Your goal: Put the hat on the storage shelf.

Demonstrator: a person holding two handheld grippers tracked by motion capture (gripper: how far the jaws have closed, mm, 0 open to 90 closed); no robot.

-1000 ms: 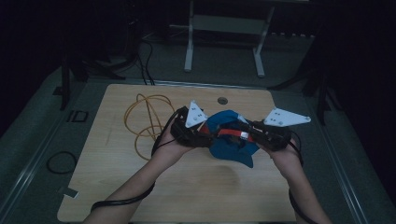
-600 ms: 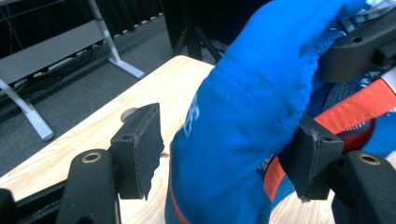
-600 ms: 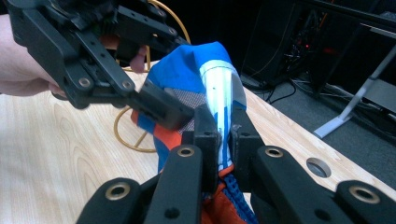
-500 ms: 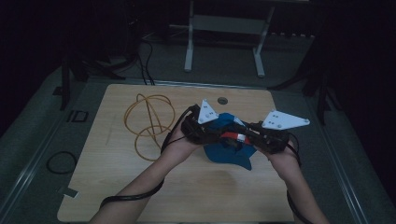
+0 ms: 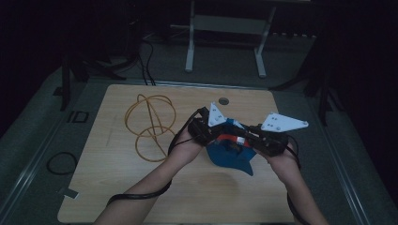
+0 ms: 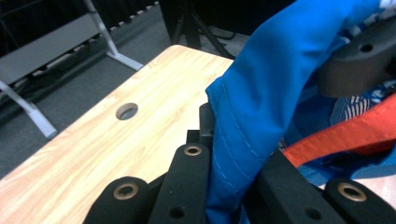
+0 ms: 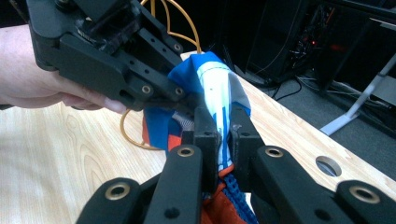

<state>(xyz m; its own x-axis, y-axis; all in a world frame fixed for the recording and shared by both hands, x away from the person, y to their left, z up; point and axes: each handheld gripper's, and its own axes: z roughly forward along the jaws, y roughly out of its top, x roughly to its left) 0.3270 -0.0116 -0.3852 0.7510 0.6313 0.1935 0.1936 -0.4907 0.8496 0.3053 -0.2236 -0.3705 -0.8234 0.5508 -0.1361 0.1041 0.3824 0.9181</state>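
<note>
My left claw [image 6: 212, 154] has just been closing and pinches the blue garment [image 5: 230, 157]; my right claw [image 7: 224, 133] clamps it too. Pulling apart could slip this thin fold.

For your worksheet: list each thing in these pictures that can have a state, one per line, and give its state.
Left tongs: shut on the blue garment, having just closed.
Right tongs: shut on a fold of the same garment.
Blue garment: bunched, held up between both tongs, lower part hanging towards the table.
Orange cord: lying in loose loops on the table, untouched.
Table: wooden top with a round hole near the far edge.
</note>
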